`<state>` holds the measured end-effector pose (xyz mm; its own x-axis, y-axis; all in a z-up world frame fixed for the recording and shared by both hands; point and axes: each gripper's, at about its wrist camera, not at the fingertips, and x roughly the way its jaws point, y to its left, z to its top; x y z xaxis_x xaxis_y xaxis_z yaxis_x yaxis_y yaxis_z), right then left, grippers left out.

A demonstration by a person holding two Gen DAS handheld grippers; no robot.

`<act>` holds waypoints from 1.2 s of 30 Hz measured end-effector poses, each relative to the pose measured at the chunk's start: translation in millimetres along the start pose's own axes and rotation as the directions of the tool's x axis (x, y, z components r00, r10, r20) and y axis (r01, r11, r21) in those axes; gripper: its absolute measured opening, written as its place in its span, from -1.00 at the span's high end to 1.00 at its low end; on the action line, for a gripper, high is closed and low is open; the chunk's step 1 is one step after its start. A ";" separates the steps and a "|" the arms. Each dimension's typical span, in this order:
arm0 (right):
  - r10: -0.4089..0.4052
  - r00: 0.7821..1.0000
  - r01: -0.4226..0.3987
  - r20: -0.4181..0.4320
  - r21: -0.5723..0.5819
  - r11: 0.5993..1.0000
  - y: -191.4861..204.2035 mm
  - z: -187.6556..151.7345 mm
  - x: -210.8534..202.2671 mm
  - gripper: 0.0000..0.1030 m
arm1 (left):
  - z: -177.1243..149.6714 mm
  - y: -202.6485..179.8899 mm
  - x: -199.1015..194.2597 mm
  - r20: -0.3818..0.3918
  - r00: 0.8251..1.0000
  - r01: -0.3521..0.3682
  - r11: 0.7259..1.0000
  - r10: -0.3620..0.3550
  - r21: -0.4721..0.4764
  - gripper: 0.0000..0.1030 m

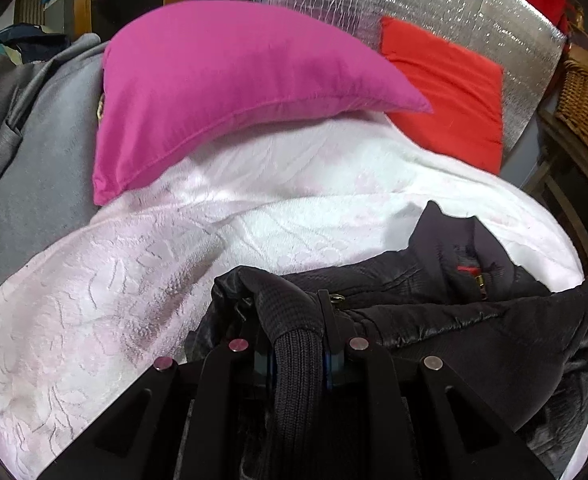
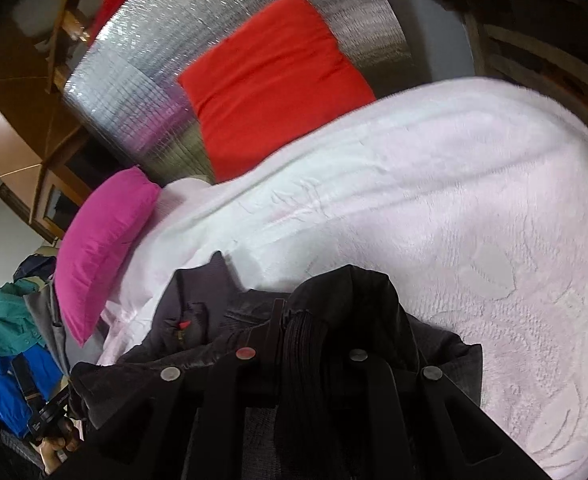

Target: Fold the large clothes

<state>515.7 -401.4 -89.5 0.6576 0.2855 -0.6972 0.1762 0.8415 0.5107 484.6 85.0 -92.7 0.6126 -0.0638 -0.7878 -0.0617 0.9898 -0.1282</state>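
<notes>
the black jacket [image 1: 473, 320] lies bunched on the near part of the pale pink bedspread [image 1: 94, 300], and it stretches sideways between the two grippers, so its long axis runs across the bed, not toward the pillows. the left gripper [image 1: 297, 344] has its jaws almost closed on a ribbed knit cuff [image 1: 297, 360], which rises between the pads and droops back toward the camera; in the left wrist view the rest of the garment spreads away to the right, with the collar and its small red tab [image 1: 467, 269] just beyond the fingers. the right gripper [image 2: 305, 344] is likewise pinched nearly shut on dark ribbed fabric [image 2: 305, 360], and in the right wrist view the body of the jacket trails off to the left, toward the other gripper's handle and the person's hand [image 2: 56, 438] at the lower left edge. each hand thus holds one end, probably a sleeve end apiece, and neither is clearly nearer the collar than the other. both grippers tilt steeply down at the bed, the right one rolled so that the bed slants in its view. the magenta pillow [image 1: 234, 92] and the red pillow [image 1: 449, 92] sit well beyond the jacket, against the silver foil panel [image 1: 373, 0]. judging from this, the coming move depends on laying the held ends flat ahead of the bunched body.
</notes>
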 end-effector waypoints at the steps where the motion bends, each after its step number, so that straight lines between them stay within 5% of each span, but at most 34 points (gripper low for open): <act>1: -0.007 1.000 0.007 -0.009 0.005 1.000 -2.0 -0.8 4.1 0.73 | -0.2 0.4 4.8 -0.014 1.000 -0.003 1.000 0.003 -0.002 0.64; 13: -0.027 0.997 0.032 -0.067 0.071 0.997 -17.0 -7.9 28.5 0.69 | -0.6 -0.8 33.1 -0.084 0.996 -0.043 0.999 0.043 0.011 0.59; 16: 0.019 0.998 -0.010 -0.068 0.133 0.991 -22.7 -6.0 25.4 0.59 | 2.7 7.8 30.1 -0.090 0.996 0.003 0.999 -0.007 -0.049 0.56; 18: 0.054 0.997 -0.044 -0.058 0.159 0.986 -23.5 -5.2 19.6 0.37 | 4.4 15.4 26.9 -0.091 0.994 0.052 0.993 -0.061 -0.103 0.48; 20: 0.096 0.995 -0.090 -0.031 0.172 0.981 -21.4 -3.4 10.6 -0.36 | 7.7 23.5 20.6 -0.080 0.989 0.112 0.980 -0.126 -0.166 0.21; 21: 0.111 0.994 -0.105 -0.022 0.171 0.980 -20.0 -2.1 7.4 -0.40 | 9.6 28.4 16.0 -0.070 0.985 0.139 0.970 -0.155 -0.197 0.11; 23: 0.120 0.993 -0.120 0.009 0.153 0.981 -15.3 2.2 -4.3 -0.42 | 12.8 34.5 6.3 -0.038 0.987 0.143 0.962 -0.156 -0.233 -0.38; 27: 0.128 0.988 -0.140 0.088 0.144 0.980 -13.8 8.5 -27.0 -0.43 | 19.1 47.3 -17.4 0.070 0.990 0.139 0.957 -0.126 -0.253 -0.38; 36: -0.006 0.999 0.009 0.036 -0.064 0.998 -6.8 10.2 -11.4 -0.43 | 20.2 35.6 2.3 0.015 0.993 0.114 0.992 -0.113 -0.062 -0.38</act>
<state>514.5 -415.0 -80.0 0.6821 0.2635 -0.6821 0.1346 0.8716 0.4714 499.7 122.7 -87.0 0.6276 -0.1734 -0.7590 -0.0407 0.9663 -0.2544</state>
